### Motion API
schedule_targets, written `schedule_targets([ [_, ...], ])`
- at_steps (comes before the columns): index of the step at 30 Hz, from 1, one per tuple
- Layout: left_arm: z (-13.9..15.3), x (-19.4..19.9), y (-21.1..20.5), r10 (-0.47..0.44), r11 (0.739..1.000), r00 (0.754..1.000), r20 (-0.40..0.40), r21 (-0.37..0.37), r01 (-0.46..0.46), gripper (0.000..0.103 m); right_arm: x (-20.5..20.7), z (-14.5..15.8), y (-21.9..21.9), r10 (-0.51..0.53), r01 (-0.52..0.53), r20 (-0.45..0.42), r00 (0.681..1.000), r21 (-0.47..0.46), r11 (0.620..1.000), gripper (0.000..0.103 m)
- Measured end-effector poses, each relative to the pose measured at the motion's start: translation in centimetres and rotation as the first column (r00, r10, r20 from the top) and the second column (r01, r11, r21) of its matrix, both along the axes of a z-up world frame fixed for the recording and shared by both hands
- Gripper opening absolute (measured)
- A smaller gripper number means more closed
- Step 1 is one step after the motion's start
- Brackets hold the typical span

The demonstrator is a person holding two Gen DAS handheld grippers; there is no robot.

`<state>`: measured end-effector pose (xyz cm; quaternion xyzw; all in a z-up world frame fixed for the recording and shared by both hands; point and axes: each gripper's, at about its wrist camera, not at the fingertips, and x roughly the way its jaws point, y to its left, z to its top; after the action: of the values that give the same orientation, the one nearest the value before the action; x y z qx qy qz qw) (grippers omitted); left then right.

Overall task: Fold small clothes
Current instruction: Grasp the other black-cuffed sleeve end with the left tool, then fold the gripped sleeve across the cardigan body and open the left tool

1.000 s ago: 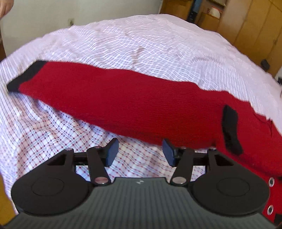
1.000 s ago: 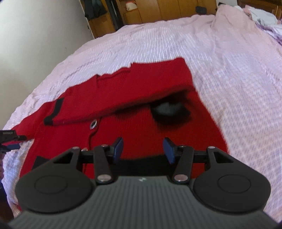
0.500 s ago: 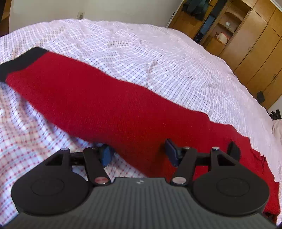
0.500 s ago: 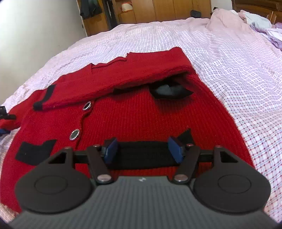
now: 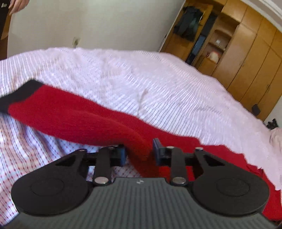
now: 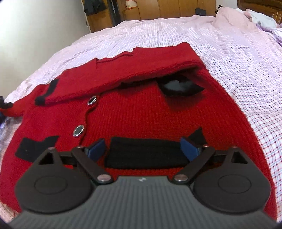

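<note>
A small red knit cardigan (image 6: 141, 112) with black trim and round buttons lies on the bed, one sleeve folded across its chest. In the left wrist view its other sleeve (image 5: 74, 119), with a black cuff (image 5: 19, 93), stretches out to the left. My left gripper (image 5: 139, 152) has closed on a bunched fold of this sleeve. My right gripper (image 6: 143, 149) is open, its blue pads either side of a black pocket trim (image 6: 146, 153) near the hem, just above the knit.
The bed is covered by a pink-and-white checked sheet (image 6: 238, 58). Wooden wardrobes (image 5: 246, 49) stand behind it and a white wall (image 5: 88, 24) to the left. A pile of pale clothes (image 6: 246, 14) lies at the far right.
My left gripper moved in onto the sleeve and closed on it, bunching the knit. My right gripper lowered toward the hem and opened wider.
</note>
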<state>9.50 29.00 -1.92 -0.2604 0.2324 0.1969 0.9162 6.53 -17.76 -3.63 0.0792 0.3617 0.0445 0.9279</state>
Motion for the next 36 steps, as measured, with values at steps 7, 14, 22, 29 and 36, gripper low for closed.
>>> schedule_targets([
  [7, -0.1, 1.3, 0.5, -0.008, 1.000, 0.999, -0.035, -0.005, 0.008, 0.033, -0.4, -0.1, -0.4, 0.008, -0.008, 0.022, 1.000, 0.018, 1.000, 0.093],
  [14, -2.3, 1.9, 2.4, 0.032, 0.990, 0.996, -0.079, -0.138, -0.043, 0.033, -0.5, -0.2, -0.7, 0.014, -0.015, 0.030, 0.999, 0.028, 1.000, 0.093],
  [22, 1.4, 1.5, 1.8, -0.021, 0.998, 0.999, -0.049, -0.063, 0.017, 0.022, -0.8, -0.2, -1.1, -0.022, 0.018, 0.053, 0.998, 0.077, 0.997, 0.093],
  [29, 6.7, 0.5, -1.4, -0.125, 0.991, 0.989, 0.081, -0.025, 0.128, 0.018, 0.7, 0.6, -0.7, -0.056, 0.058, -0.029, 0.998, 0.066, 0.996, 0.093],
  [36, 10.0, 0.0, -5.6, -0.228, 0.974, 0.963, 0.141, 0.023, 0.227, 0.018, 0.8, 1.7, -0.7, -0.066, 0.070, -0.053, 0.996, 0.073, 0.995, 0.093],
])
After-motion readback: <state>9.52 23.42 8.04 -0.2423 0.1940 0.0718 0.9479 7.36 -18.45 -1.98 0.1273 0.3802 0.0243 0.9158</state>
